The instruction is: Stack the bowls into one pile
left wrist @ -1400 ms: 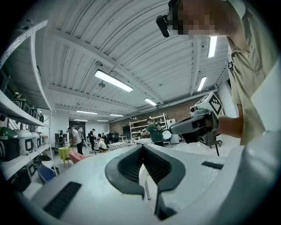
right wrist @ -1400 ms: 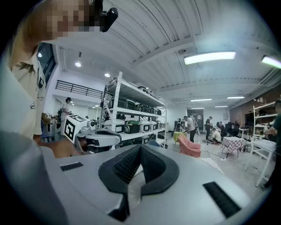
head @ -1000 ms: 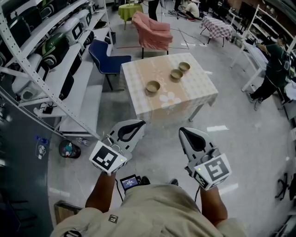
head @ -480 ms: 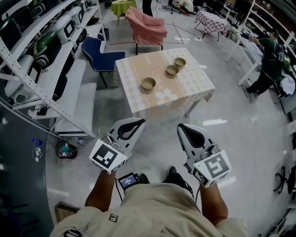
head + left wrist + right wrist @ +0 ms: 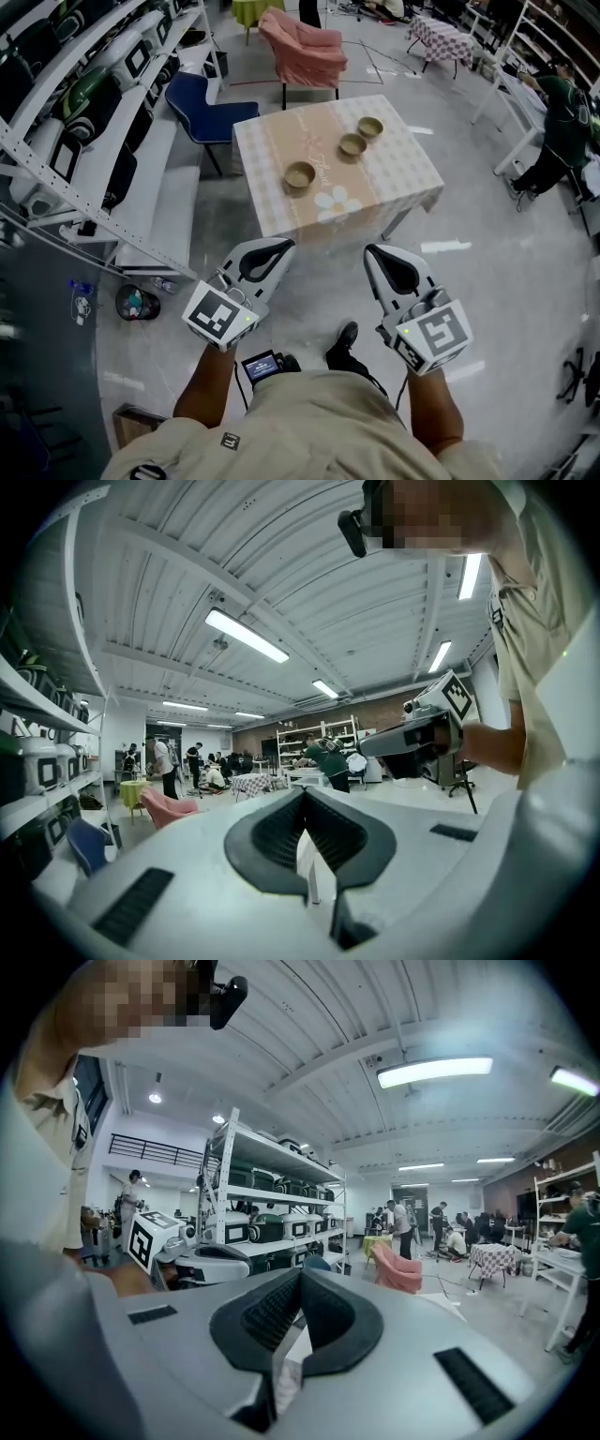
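Along the left side runs a metal shelving rack [image 5: 89, 131] loaded with dark and white cases, and on the floor at its foot sits a small dark bucket [image 5: 134, 302]. A blue chair [image 5: 208, 101] stands just beside the far-left corner of the counter [image 5: 403, 183], with a pink-draped armchair [image 5: 307, 52] beyond it. The left tool [image 5: 279, 247] is held low over the grey floor, well short of the counter; its own view shows its two black jaws clenched tip to tip with nothing between them. The counter is square, covered with a pale checked cloth that bears a flower print on its near half. Three tan bowls stand upright on it, none inside another. The left bowl [image 5: 300, 174] sits alone toward the middle of the cloth. The middle bowl [image 5: 352, 145] and the far bowl [image 5: 370, 126] stand near each other, apart, farther back and to the right. The right tool [image 5: 371, 251] hangs level with the left one, well apart from it and also over the floor, away from the counter; its jaws too are pressed together at the tips and grasp nothing. The person's shoes show on the floor between the two forearms. At the far right a person in green [image 5: 561, 112] bends beside white shelving.
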Demonstrator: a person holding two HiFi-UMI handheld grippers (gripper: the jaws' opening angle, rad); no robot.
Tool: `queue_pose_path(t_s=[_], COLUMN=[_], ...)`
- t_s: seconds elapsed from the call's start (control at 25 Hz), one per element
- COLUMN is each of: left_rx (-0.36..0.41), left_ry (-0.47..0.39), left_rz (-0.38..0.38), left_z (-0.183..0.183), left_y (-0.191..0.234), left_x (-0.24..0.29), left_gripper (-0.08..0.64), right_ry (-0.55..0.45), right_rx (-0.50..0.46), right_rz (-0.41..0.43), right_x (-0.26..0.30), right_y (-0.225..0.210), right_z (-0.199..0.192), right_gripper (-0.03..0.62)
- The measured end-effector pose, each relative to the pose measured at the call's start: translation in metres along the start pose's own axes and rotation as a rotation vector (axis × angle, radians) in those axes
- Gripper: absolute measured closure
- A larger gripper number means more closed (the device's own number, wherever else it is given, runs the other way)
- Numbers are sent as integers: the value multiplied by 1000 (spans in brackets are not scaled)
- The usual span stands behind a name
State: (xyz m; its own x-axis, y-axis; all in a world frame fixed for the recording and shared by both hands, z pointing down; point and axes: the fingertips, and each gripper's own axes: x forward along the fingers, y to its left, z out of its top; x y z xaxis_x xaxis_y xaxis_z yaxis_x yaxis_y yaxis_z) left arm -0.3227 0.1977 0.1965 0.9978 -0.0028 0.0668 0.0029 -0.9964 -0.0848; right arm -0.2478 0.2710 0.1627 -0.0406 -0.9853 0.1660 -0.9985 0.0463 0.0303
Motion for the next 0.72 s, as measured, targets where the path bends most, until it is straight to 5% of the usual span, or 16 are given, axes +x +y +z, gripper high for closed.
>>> queue_pose_path(t_s=[0.72], left_rx=[24], left_ry=[57], left_rz=[114], left_z=[4], left_y=[19], left_x=[184], left_gripper=[554], right_ry=[1], right_rx=[14], right_rz=[134], right_x=[20], right_y=[-185], right_z=[-21], right_gripper=[589])
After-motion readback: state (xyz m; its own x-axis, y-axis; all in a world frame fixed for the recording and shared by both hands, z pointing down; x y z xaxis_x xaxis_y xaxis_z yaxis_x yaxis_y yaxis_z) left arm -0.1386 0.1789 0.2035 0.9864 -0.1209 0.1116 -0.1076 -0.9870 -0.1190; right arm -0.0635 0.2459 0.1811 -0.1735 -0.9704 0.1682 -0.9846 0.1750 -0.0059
